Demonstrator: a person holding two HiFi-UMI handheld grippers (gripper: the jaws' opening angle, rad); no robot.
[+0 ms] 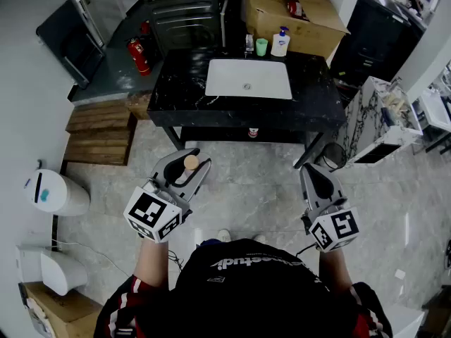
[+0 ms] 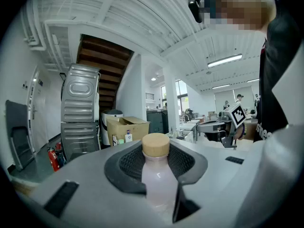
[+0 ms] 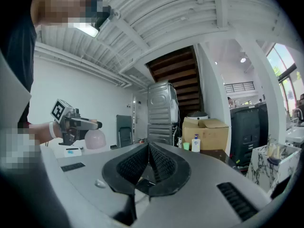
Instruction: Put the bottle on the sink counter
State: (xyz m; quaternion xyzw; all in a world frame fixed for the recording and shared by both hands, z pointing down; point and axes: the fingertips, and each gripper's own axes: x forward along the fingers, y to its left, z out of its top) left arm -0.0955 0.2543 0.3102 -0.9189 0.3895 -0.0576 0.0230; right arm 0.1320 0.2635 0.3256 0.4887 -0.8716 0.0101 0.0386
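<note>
1. Holding the bottle [image 2: 155, 175] in your left gripper [image 1: 192, 159], you have the jaws closed on its pale pink body just below the tan cap.
2. Your left gripper view shows the bottle upright, with the dark pads [image 2: 127, 161] pressing on both of its sides and the cap standing up between them.
3. Your right gripper [image 1: 315, 177] is empty: its jaws are brought together, with nothing between them.
4. Both grippers hang over the grey stone floor [image 1: 254, 167], one to your left and one to your right, well apart from each other.
5. The bottle is not on the tabletop [image 1: 176, 94]. That black marbled top lies farther off, with a white sink [image 1: 248, 78] set in its middle.
6. A green cup [image 1: 261, 46] and a pump dispenser [image 1: 280, 42] stand side by side at the far edge of the tabletop, just behind the sink, and an open cardboard box [image 1: 296, 9] sits beyond them.
7. A red fire extinguisher [image 1: 139, 56] stands on the floor to the far left of the tabletop, and stacked wooden pallets [image 1: 99, 129] lie at its near left.
</note>
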